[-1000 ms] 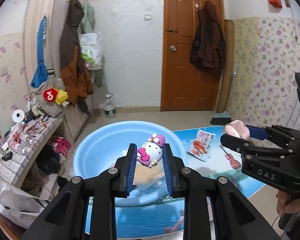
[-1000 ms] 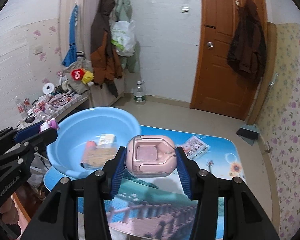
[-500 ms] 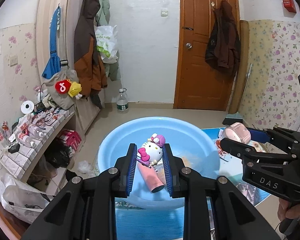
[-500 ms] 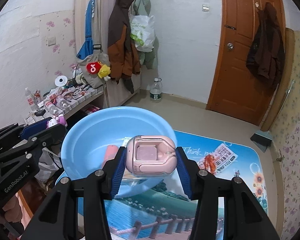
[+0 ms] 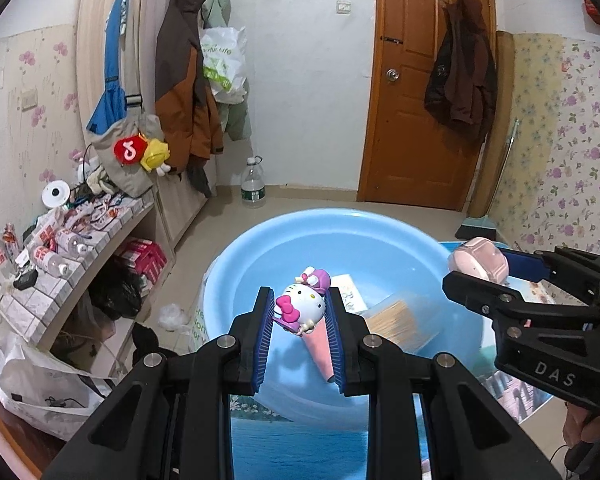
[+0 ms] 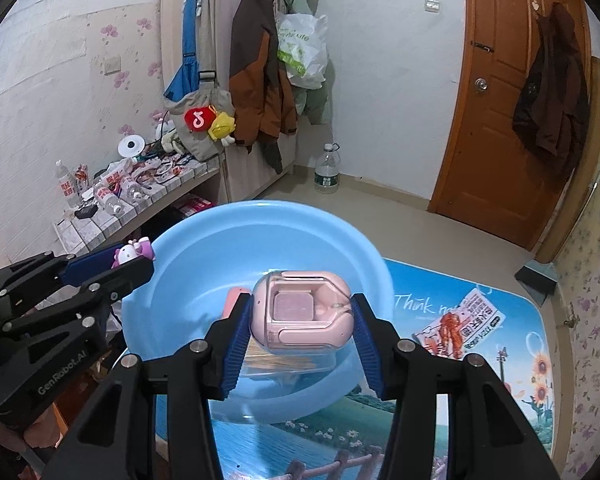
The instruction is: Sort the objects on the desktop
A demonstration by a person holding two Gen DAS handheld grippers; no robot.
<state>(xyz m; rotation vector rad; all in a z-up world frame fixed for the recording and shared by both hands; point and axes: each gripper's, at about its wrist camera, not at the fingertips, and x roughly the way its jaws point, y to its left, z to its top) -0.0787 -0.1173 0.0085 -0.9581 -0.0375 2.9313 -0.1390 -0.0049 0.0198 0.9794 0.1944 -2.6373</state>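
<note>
Left wrist: left tool (image 5: 299,312) grips cat toy (image 5: 302,307) (over basin (image 5: 380,236)).

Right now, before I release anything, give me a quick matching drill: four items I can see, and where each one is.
Items:
1. Hello Kitty toy
2. pink case
3. pink tube
4. printed card

Places:
A. lying inside the blue basin
B. clamped in the right gripper
C. flat on the table mat
D. clamped in the left gripper

Pairs: 1-D, 2-B, 3-A, 4-C
</note>
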